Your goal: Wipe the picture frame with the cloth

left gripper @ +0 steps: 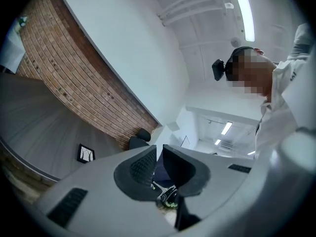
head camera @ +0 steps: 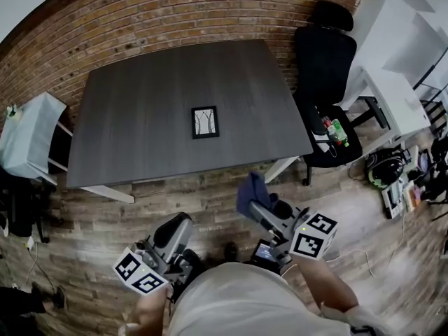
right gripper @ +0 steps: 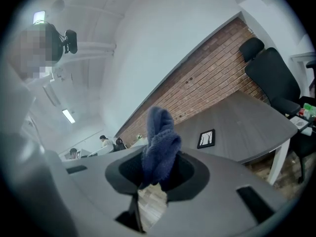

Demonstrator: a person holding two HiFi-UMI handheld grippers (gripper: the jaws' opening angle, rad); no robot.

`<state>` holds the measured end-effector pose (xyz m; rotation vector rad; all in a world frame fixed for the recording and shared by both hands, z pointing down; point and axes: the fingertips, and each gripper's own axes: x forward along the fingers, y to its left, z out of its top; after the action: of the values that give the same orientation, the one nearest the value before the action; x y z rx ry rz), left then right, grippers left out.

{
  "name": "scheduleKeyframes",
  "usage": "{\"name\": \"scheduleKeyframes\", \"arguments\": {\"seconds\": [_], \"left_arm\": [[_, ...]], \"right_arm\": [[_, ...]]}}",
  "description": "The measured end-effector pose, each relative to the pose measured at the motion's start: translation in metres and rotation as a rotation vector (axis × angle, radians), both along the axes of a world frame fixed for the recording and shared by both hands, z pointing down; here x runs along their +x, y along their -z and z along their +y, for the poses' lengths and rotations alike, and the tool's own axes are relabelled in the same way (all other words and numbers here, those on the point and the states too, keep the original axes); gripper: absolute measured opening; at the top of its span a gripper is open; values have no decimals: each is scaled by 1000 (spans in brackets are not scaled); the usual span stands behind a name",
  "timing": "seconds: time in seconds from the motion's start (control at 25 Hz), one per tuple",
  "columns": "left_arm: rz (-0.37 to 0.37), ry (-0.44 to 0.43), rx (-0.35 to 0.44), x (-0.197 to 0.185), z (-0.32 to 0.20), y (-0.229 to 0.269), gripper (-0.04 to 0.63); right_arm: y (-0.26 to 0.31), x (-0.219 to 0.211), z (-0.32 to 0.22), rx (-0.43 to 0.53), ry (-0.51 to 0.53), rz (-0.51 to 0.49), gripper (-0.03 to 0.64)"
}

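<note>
The left gripper (head camera: 180, 224), held close to the person's body short of the table (head camera: 126, 131), has its jaws pressed together on nothing. The picture frame (head camera: 205, 122) lies flat mid-table, well apart from both grippers. The right gripper (head camera: 256, 203), aimed tableward, clamps a blue cloth (head camera: 250, 190).

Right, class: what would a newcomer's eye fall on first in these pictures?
A small black picture frame lies alone near the middle of the dark grey table. Nearer the person, the right hand-held gripper clamps a blue cloth, short of the table's edge.
</note>
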<state>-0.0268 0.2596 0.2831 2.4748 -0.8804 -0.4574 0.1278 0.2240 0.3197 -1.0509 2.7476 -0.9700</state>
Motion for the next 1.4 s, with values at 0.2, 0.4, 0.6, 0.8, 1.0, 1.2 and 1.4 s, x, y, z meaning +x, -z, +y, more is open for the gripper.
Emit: {"name": "scheduleKeyframes", "arguments": {"seconds": [0.2, 0.4, 0.6, 0.8, 1.0, 1.2, 1.4], "left_arm": [[-73, 35, -17, 12, -14, -12, 63], [-179, 49, -41, 11, -29, -33, 107], [-282, 36, -53, -3, -68, -62, 118], [-397, -21, -59, -9, -124, -96, 149], [-502, -99, -60, -18, -187, -131, 164], [-583, -182, -77, -23, -233, -169, 180], [-654, -246, -96, -23, -265, -204, 193]], "right_arm": [[-11, 14, -18, -20, 35, 29, 101], [-25, 14, -39, -38, 50, 75, 101], [-41, 0, -68, -47, 54, 134, 101], [-62, -13, -109, -59, 35, 229, 101], [-79, -29, -166, -74, 2, 334, 101], [-99, -45, -210, -87, 3, 466, 101], [-117, -49, -250, -73, 17, 644, 101]]}}
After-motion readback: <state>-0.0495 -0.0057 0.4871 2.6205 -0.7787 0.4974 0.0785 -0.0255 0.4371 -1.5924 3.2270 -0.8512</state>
